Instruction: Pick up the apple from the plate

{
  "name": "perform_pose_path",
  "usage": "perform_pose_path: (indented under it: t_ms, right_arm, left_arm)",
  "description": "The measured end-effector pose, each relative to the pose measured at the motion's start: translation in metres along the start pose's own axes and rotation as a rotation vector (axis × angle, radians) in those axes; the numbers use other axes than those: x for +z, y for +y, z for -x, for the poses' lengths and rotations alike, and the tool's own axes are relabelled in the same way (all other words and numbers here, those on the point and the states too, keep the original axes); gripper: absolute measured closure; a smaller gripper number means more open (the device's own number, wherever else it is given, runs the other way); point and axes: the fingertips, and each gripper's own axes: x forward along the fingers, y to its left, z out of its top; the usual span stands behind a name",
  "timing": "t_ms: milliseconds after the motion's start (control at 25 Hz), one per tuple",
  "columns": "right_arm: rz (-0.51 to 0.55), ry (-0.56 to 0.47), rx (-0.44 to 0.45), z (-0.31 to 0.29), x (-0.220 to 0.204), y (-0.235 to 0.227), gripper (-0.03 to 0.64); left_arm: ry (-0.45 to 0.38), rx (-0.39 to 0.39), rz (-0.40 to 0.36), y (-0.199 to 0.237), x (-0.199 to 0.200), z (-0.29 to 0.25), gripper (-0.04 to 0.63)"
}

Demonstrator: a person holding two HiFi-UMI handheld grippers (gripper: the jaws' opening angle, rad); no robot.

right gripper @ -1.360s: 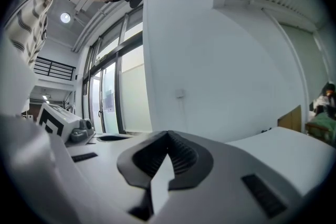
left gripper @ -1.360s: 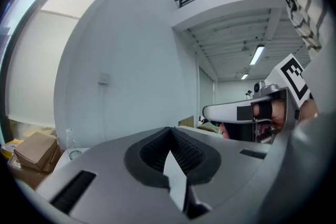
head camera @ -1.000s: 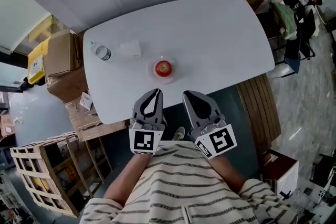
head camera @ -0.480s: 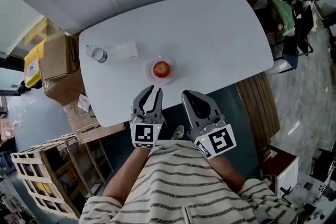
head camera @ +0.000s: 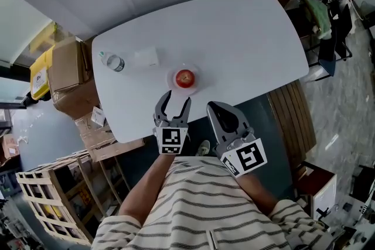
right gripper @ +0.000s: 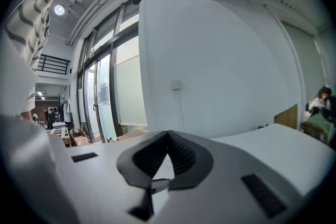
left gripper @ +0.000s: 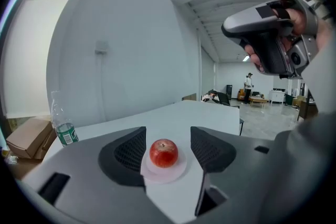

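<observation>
Carries nothing yet in the left hand-held gripper point(head camera: 177, 96): has just been opening its jaws, now moderately wide, with nothing between the pads, merely lined up on the round red apple point(head camera: 184, 77) a little farther ahead. Finds that apple upright on the small pale round plate point(left gripper: 157, 173), near the front edge of the white rounded worktop point(head camera: 246, 38), well apart from the clear plastic water bottle point(head camera: 111, 60) at the left. Holds the right hand-held gripper point(head camera: 214, 107) shut and empty, back by the worktop's front edge. Could nudge the apple off the plate, or shove the light plate along, if one pad lands first or the jaws come in too low and catch the rim. Could also pinch off-centre and let the smooth round fruit roll out. Against a second ago: left jaws parted instead of together, left gripper lower and closer to the plate. Right gripper, apple and bottle much as they were.
</observation>
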Motion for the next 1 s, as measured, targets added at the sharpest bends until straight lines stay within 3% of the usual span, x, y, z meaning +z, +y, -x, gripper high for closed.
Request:
perform_pose_path:
  t_ms: [360,640,1000]
  right_arm:
    - [-0.004,0.004,-0.007,-0.003,-0.001,0.0,0.604]
    - [-0.018,0.013,-0.012,-0.004,-0.006,-0.002,0.604]
    - [-0.016,0.016,-0.014,-0.002,-0.007,-0.005,0.604]
  left_arm:
    - [0.103,-0.017,-0.023,0.004,-0.034,-0.026,0.285]
    - [0.134,-0.026,-0.059,0.003,-0.045,-0.043,0.246]
    - [0.193,-0.053,-0.052,0.003,-0.067,-0.063,0.204]
